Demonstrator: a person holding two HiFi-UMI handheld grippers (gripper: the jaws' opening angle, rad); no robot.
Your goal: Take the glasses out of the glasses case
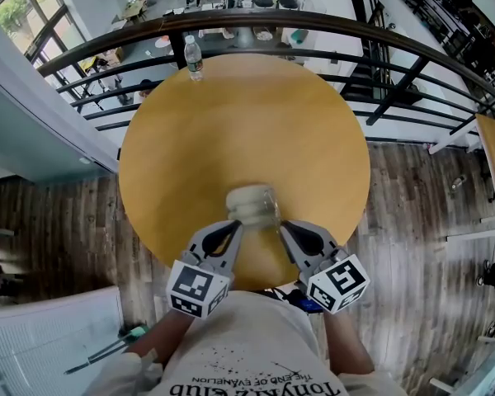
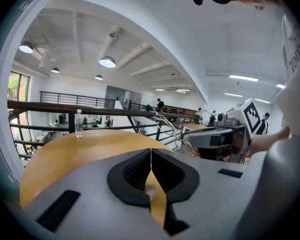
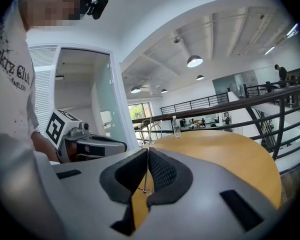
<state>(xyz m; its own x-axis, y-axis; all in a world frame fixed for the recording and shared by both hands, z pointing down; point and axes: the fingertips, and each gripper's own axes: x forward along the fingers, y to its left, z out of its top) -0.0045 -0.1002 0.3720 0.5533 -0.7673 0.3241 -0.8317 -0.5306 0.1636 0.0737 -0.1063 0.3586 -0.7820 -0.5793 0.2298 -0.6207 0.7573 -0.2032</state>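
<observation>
A pale glasses case [image 1: 252, 204] lies on the round wooden table [image 1: 231, 122], near its front edge. My two grippers meet just in front of it. The thin wire glasses [image 3: 147, 126] stick up past the right gripper [image 3: 146, 176], which is shut on a wire temple running down between its pads. In the left gripper view the glasses [image 2: 179, 134] show as thin wire beside the right gripper's nose. The left gripper [image 2: 151, 176] is shut too, with a small pale piece, seemingly a temple tip, pinched low in its seam. In the head view the grippers [image 1: 231, 231] [image 1: 287, 231] hide the glasses.
A water bottle [image 1: 194, 58] stands at the table's far edge, also seen in the left gripper view [image 2: 79, 123]. A dark railing [image 1: 330, 31] curves behind the table, with a drop to a lower floor beyond. Wooden floor surrounds the table.
</observation>
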